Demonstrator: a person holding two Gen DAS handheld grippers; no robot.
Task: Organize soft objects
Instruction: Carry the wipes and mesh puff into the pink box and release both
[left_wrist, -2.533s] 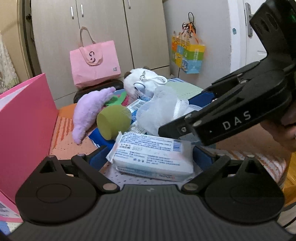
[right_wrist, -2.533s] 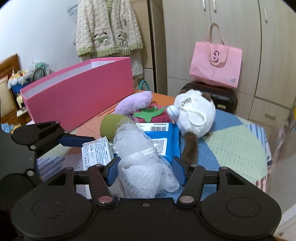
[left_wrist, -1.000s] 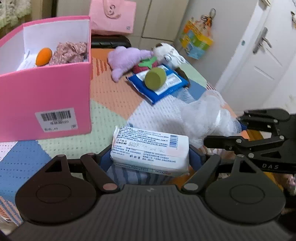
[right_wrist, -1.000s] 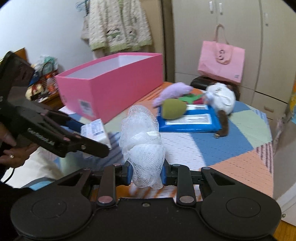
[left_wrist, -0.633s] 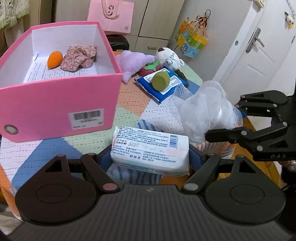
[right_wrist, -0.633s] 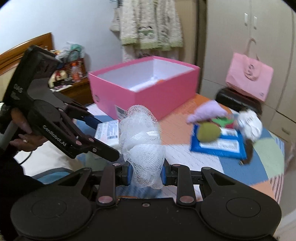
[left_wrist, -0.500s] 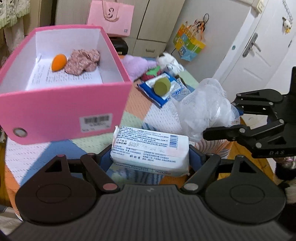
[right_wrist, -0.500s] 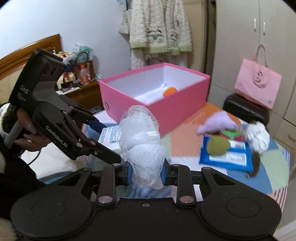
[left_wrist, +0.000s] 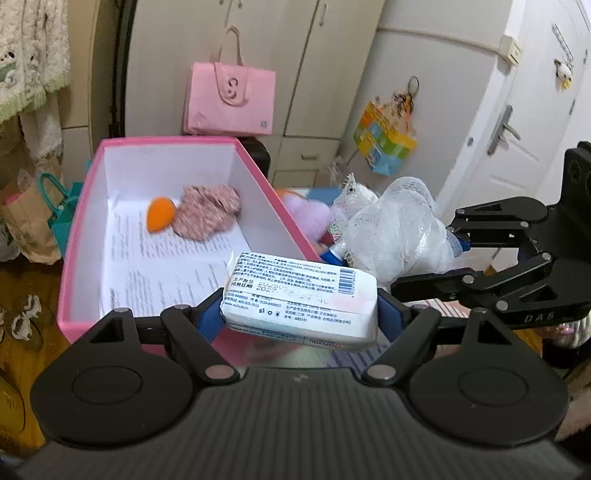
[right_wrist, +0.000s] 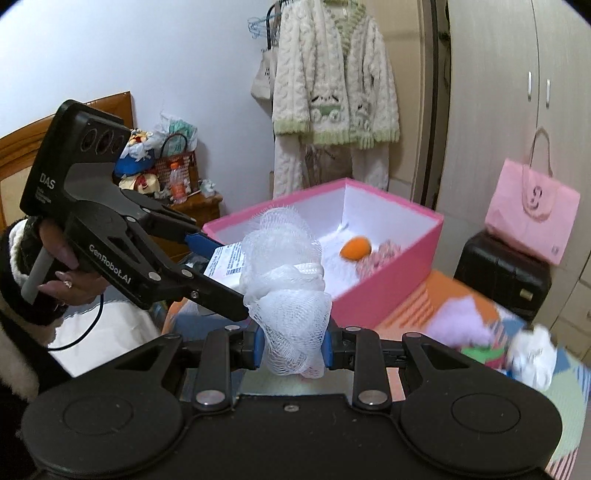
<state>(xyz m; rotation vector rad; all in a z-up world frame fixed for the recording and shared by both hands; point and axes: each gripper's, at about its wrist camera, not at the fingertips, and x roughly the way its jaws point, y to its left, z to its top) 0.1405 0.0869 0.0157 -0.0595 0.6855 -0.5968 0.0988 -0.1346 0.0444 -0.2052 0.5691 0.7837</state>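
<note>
Two loads in hand: I am carrying one soft thing in each gripper, both held up near the pink box.
Left gripper (left_wrist: 301, 312): I am clamping the white tissue pack (left_wrist: 301, 299) across its short sides; it is hanging just above the near corner of the box.
Right gripper (right_wrist: 291, 349): I am squeezing the white mesh sponge (right_wrist: 286, 291) at its lower part; most of it is puffing out above the fingers, beside the box and not yet over it.
Pink box (left_wrist: 70, 266): it is sitting open, with printed paper lining its floor.
Already stowed: an orange ball (left_wrist: 160, 214) and a pink floral cloth (left_wrist: 207, 212) are lying together at the far end of the box.
Free room: I am judging the near half of the box floor bare enough for both loads.
Still waiting: a purple plush (right_wrist: 460, 323) and a white plush (right_wrist: 533, 356) are lying on the patchwork cover beyond the box, blurred; something red and green is showing between them.
Progress: I am judging this roughly midway, with two in, two about to go, and several left.
</note>
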